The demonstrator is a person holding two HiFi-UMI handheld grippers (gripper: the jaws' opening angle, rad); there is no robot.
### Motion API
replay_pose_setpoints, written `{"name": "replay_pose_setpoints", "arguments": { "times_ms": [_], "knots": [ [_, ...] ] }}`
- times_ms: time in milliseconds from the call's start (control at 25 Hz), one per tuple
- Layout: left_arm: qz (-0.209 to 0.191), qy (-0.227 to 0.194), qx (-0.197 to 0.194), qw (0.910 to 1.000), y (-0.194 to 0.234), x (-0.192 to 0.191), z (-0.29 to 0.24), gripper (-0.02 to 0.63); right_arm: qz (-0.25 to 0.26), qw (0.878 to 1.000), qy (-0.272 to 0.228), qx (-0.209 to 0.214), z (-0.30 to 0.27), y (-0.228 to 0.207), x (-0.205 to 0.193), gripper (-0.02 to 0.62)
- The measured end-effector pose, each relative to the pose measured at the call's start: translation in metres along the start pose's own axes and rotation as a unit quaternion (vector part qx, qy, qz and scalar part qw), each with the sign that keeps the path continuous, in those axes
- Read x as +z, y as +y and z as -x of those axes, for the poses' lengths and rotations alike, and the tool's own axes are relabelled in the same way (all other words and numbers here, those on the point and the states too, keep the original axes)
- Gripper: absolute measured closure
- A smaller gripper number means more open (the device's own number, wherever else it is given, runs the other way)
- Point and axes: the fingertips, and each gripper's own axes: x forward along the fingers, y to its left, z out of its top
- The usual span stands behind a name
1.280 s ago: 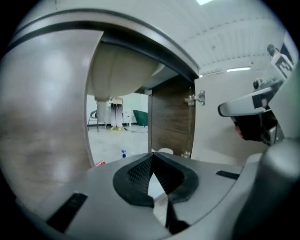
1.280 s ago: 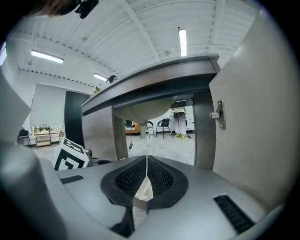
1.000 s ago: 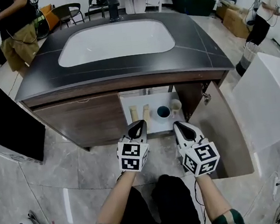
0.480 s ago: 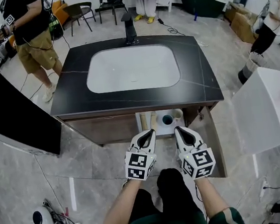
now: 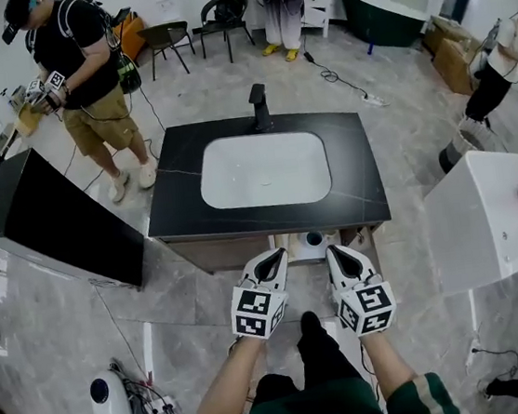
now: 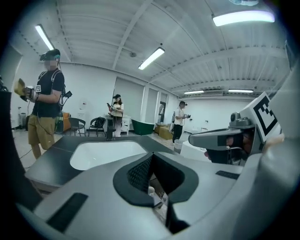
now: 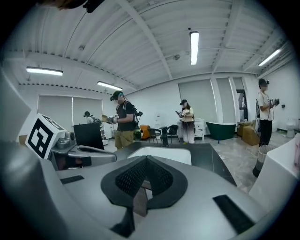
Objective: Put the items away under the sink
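While the left gripper (image 5: 274,255) and the right gripper (image 5: 333,249) are held closed on nothing at lower centre, the cup (image 5: 314,238) is seen in the open cabinet (image 5: 294,246) under the sink (image 5: 264,168), where it could be toppled by careless closing.

A mock bathroom set up inside a big open test hall: a freestanding black stone vanity top (image 5: 185,215) with a white rectangular basin (image 5: 264,171) stands mid-floor on grey tiles (image 5: 76,318). A dark green bathtub (image 5: 376,1) sits by the far wall, under long ceiling strip lights (image 7: 192,47), and other people (image 5: 84,82) wear headsets.
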Motion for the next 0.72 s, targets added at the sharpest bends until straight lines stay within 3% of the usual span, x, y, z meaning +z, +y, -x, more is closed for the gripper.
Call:
{"name": "replay_pose_setpoints", "arguments": {
  "times_ms": [280, 720],
  "knots": [
    [0.008, 0.013, 0.000, 0.9999, -0.025, 0.059, 0.032, 0.595, -0.011, 1.000, 0.005, 0.002, 0.033, 0.018, 0.062, 0.554],
    [0.032, 0.011, 0.009, 0.9994, -0.036, 0.077, 0.047, 0.595, -0.001, 1.000, 0.008, 0.017, 0.058, 0.026, 0.083, 0.555]
  ]
}}
